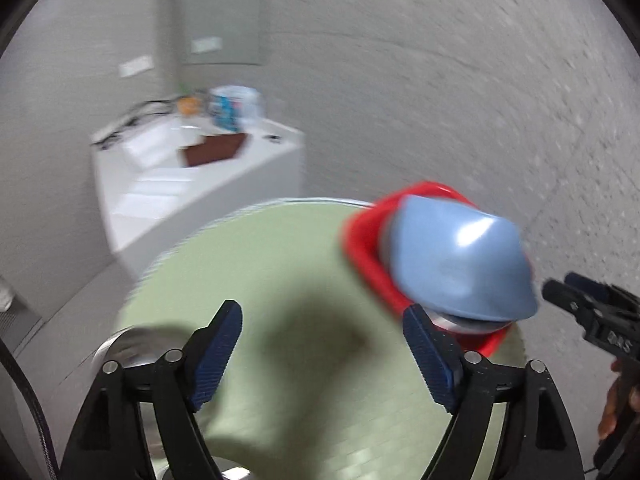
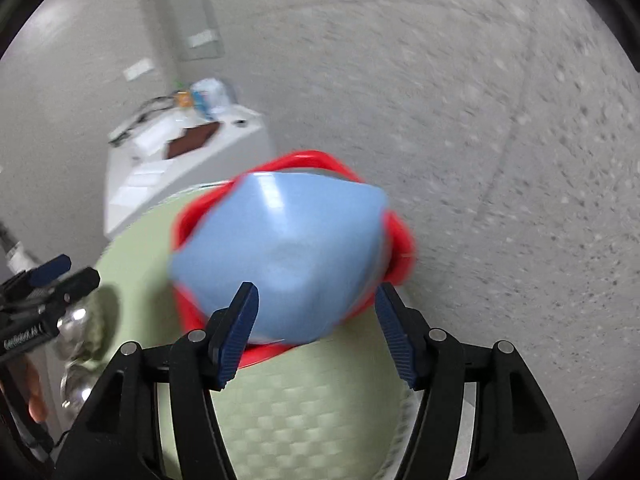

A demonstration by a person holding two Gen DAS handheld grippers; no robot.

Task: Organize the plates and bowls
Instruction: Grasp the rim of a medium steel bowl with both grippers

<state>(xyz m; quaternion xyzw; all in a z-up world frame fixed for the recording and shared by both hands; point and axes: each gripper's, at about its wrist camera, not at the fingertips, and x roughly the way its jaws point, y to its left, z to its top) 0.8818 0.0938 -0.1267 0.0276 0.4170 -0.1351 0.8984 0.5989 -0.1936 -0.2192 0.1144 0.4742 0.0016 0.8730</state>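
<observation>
A blue bowl lies upside down on a red square plate, near the far right edge of a round table with a green mat. My left gripper is open over bare mat, just left of the plate, with nothing between its fingers. My right gripper is open above the near side of the blue bowl, its pads clear of it. Each gripper also shows at the edge of the other view: right gripper, left gripper.
Shiny steel bowls sit at the left edge of the table. A white cabinet with clutter on top stands beyond the table by the wall. Grey floor lies to the right. A hand holds the right gripper.
</observation>
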